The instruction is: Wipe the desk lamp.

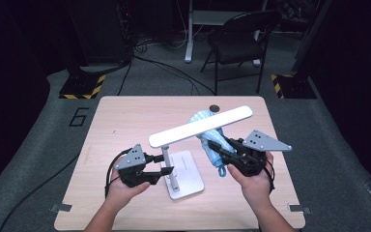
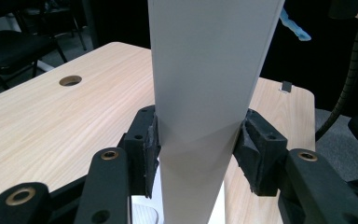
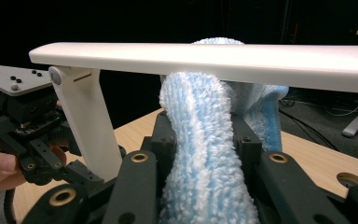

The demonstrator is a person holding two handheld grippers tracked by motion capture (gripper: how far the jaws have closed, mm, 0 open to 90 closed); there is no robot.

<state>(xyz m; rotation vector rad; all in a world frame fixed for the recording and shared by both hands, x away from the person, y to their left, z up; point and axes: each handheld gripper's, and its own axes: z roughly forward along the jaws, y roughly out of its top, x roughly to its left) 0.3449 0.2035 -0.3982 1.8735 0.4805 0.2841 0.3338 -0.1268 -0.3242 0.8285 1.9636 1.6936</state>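
Note:
A white desk lamp stands on the wooden table, with a flat base, a slanted post and a long head tilted up to the right. My left gripper is shut on the post low down, and both pads press its sides. My right gripper is shut on a fluffy light-blue duster. The duster reaches up and away under the lamp head and touches its underside. The left gripper also appears in the right gripper view, at the post.
A round cable hole sits near the table's far edge. Beyond the table stand a dark folding chair and stand bases with yellow-black stripes, with cables on the floor. Bare table lies to the left and far side of the lamp.

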